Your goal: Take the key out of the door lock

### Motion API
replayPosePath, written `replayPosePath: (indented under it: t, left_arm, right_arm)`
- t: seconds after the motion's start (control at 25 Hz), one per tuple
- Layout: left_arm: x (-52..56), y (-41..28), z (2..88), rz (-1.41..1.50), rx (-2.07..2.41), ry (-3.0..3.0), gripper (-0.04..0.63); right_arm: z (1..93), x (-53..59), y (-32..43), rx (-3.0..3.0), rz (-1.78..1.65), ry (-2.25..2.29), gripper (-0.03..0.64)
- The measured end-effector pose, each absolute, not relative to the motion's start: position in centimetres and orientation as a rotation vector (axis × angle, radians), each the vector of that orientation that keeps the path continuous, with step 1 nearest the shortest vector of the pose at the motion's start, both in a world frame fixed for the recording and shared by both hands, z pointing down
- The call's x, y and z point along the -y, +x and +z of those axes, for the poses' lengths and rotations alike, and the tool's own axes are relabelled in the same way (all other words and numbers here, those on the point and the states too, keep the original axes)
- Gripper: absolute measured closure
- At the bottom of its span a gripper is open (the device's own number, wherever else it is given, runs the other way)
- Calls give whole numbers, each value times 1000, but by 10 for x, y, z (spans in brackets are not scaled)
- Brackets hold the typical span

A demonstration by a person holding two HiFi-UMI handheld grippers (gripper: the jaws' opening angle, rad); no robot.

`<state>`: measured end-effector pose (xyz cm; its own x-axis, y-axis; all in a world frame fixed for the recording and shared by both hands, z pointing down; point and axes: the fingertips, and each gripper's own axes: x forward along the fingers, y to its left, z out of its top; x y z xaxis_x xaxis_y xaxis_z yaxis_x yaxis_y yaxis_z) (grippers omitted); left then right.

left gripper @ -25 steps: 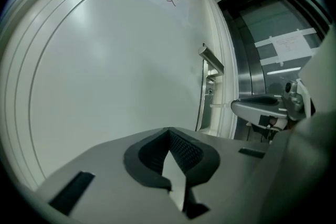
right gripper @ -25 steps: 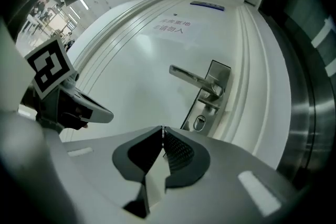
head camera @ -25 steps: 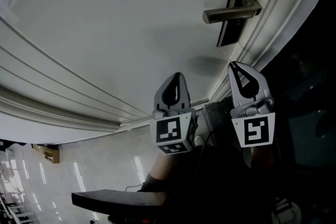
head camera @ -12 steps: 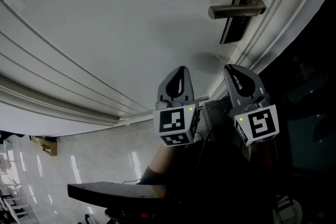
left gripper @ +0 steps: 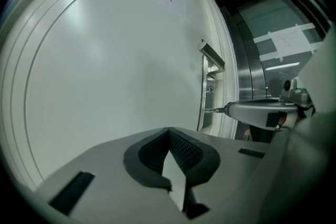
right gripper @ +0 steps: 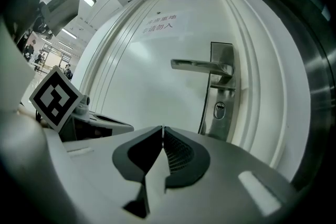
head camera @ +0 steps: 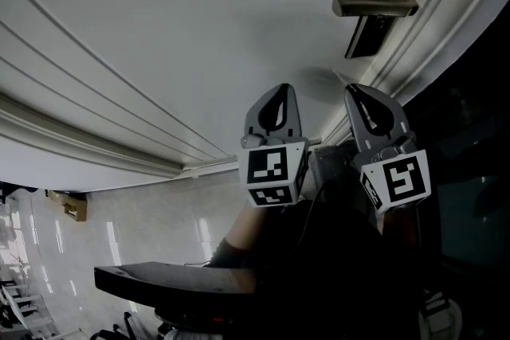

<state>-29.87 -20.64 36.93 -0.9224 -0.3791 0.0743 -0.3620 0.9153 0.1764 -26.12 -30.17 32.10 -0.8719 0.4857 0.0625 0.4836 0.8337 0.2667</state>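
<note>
Apparently the key is already out of the lock, pinched in the right gripper.

Seen from the left gripper view, a thin metal sliver, most likely the key (left gripper: 214, 110), sticks out from the tip of the right gripper (head camera: 360, 94), whose jaws are closed almost fully on it. The keyhole (right gripper: 219, 108), under the handle (right gripper: 202, 65) on the white door (head camera: 199, 28), looks empty and lies ahead of that gripper, apart from it. The left gripper (left gripper: 169, 132) hangs beside the right one with its jaws together on nothing. Judging by this, the pulling is done, and what is left is at most to draw the key clear of the door.
</note>
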Motion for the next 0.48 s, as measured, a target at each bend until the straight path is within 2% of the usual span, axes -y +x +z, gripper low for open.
replayPosePath:
  t: [0.48]
  left_arm:
    - [211, -299, 366, -242, 2966, 636, 595]
  right_arm:
    - [320, 301, -263, -3001, 445, 768, 604]
